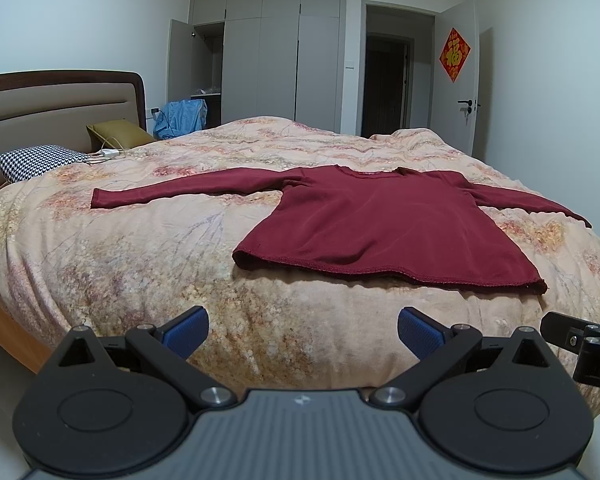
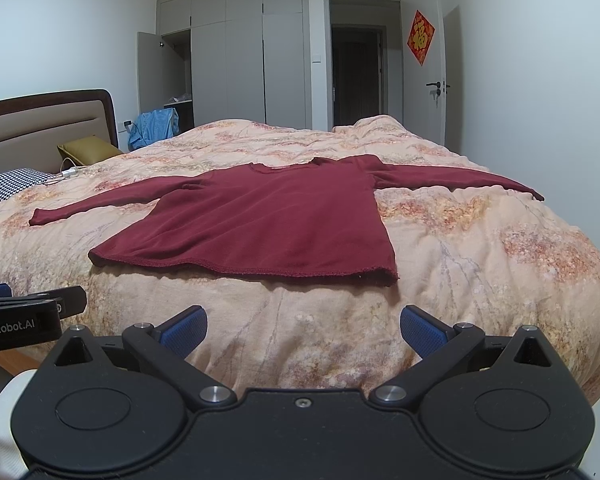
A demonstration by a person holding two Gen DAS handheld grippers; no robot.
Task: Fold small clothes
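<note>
A dark red long-sleeved shirt (image 1: 380, 224) lies flat on the bed, hem toward me, both sleeves spread out to the sides; it also shows in the right wrist view (image 2: 260, 224). My left gripper (image 1: 303, 334) is open and empty, held short of the bed's near edge, below the hem's left part. My right gripper (image 2: 303, 332) is open and empty, likewise short of the near edge, below the hem. Each gripper shows at the edge of the other's view, the right one (image 1: 580, 340) and the left one (image 2: 28, 312).
The shirt lies on a floral peach quilt (image 1: 140, 264). A houndstooth pillow (image 1: 36, 160), an olive cushion (image 1: 120, 133) and a white charger (image 1: 110, 153) lie by the headboard (image 1: 52, 104). Blue cloth (image 1: 184, 118), a wardrobe (image 1: 268, 52) and an open door (image 1: 458, 80) stand beyond.
</note>
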